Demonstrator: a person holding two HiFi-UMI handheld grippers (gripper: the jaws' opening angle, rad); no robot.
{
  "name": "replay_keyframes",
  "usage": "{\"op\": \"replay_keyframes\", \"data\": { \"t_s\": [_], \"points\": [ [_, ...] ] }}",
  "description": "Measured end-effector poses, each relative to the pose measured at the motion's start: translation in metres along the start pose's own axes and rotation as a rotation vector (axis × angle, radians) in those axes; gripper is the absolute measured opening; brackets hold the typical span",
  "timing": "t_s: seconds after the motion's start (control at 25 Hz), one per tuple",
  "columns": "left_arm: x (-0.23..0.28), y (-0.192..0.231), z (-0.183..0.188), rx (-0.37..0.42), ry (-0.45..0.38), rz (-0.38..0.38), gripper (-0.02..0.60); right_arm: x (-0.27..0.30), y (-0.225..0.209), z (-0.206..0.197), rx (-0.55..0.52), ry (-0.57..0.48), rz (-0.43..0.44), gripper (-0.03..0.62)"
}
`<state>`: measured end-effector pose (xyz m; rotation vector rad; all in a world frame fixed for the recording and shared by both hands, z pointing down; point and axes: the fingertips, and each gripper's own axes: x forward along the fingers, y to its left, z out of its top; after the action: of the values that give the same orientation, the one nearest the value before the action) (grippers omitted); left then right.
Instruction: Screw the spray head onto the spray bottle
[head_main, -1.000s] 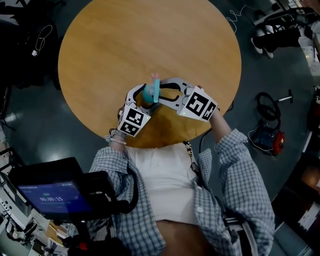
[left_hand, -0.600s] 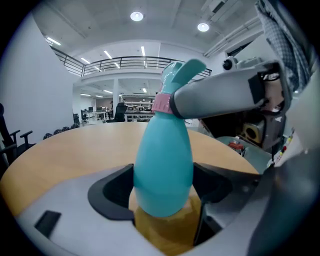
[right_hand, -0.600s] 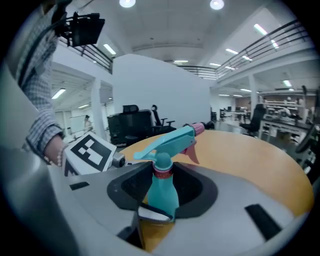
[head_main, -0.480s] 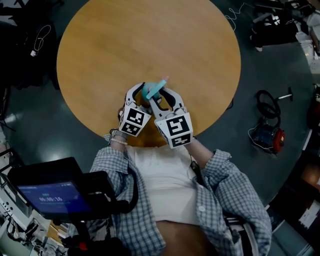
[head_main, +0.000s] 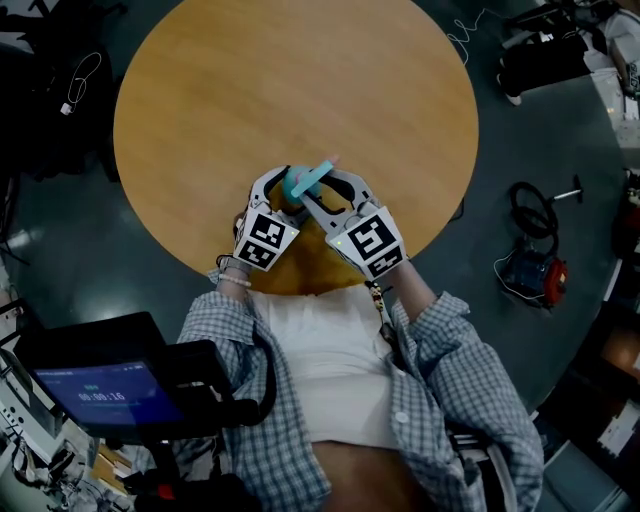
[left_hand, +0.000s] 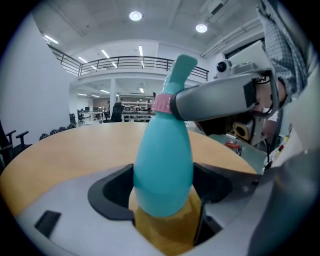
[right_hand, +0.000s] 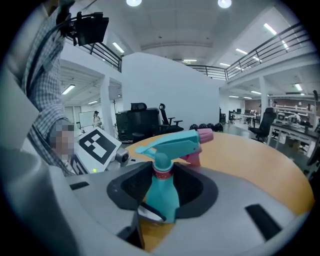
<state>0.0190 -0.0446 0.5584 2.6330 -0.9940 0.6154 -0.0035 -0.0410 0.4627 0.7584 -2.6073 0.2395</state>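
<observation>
Teal spray bottle under spray head

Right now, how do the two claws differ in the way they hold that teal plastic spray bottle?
The left claw grips the teal plastic spray bottle by its fat body, jaws wide; the right claw grips its pink collar, jaws narrower. The left claw holds low, the right claw high, under the teal trigger head. Both clamp one tilted bottle.

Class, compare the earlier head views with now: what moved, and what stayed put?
The right gripper, closed on the teal spray head with pink nozzle, swung round toward the person, turning the nozzle clockwise in the head view. The left gripper kept its hold on the teal plastic spray bottle, in the same place.
</observation>
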Motion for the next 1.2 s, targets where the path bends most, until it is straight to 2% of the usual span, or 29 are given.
{"op": "replay_keyframes", "data": {
  "t_s": [0.08,0.32,0.52,0.64,0.8,0.88,1.0,1.2],
  "points": [
    [0.0,0.0,0.001,-0.001,-0.003,0.013,0.374,0.0,-0.001,0.0,0.025,-0.003,-0.063,0.121],
    [0.001,-0.001,0.001,0.021,0.006,0.058,0.374,-0.004,-0.007,-0.002,0.189,-0.027,-0.321,0.121],
    [0.001,0.0,0.0,0.021,0.011,0.083,0.374,-0.001,-0.004,0.0,0.238,0.022,-0.429,0.121],
    [0.001,0.0,-0.001,0.017,0.008,0.07,0.376,0.0,-0.002,0.0,0.201,0.023,-0.398,0.121],
    [0.001,0.0,0.0,0.015,0.007,0.044,0.375,0.0,-0.001,-0.001,0.137,0.039,-0.249,0.129],
    [-0.001,0.002,0.0,0.005,0.001,0.038,0.376,-0.001,-0.001,-0.002,0.129,0.041,-0.193,0.186],
    [-0.002,0.001,0.0,0.004,-0.001,0.027,0.375,-0.001,0.001,-0.005,0.128,0.049,-0.13,0.228],
    [-0.002,-0.005,-0.006,0.026,0.023,0.007,0.376,0.008,0.005,-0.014,0.14,0.075,-0.079,0.247]
  ]
}}
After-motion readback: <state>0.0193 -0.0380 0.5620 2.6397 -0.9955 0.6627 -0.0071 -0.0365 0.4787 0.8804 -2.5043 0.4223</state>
